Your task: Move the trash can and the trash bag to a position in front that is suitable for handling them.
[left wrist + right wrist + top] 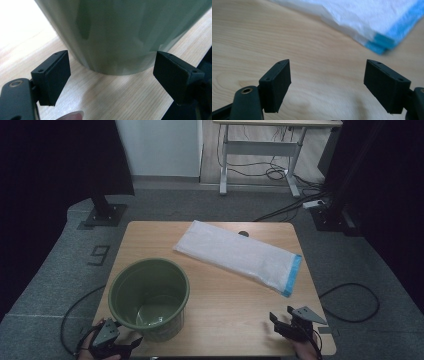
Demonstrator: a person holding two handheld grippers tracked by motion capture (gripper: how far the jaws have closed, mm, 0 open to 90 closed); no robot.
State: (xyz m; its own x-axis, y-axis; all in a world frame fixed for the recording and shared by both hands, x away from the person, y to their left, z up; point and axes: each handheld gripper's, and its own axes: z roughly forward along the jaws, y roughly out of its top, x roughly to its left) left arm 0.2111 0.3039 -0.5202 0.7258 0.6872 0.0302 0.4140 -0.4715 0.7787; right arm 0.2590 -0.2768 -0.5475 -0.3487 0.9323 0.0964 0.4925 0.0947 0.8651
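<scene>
High view: a green bucket (149, 299) is seen standing upright at the near left of the wooden bench (225, 300), apparently empty, and a folded white bag with a blue edge (239, 256) is laid flat and diagonally across the far right half, well apart from the bucket. The left gripper (131, 343) is held at the near edge just beside the bucket's base; the right gripper (281, 316) is held at the near right, short of the bag's blue end. Left gripper view: the jaws of the left gripper (111, 78) are spread wide with nothing between them, and the bucket wall (120, 35) is seen close ahead, not yet touched. Right gripper view: the right gripper (327, 83) is likewise wide open and empty above bare wood, with the bag's blue corner (379, 41) ahead and to the right. Judgement: the work is taken to be at the approach step, nothing yet grasped. The next move would call for the right gripper to be advanced to the bag's edge and closed on it, while the bucket is steadied by the left.
</scene>
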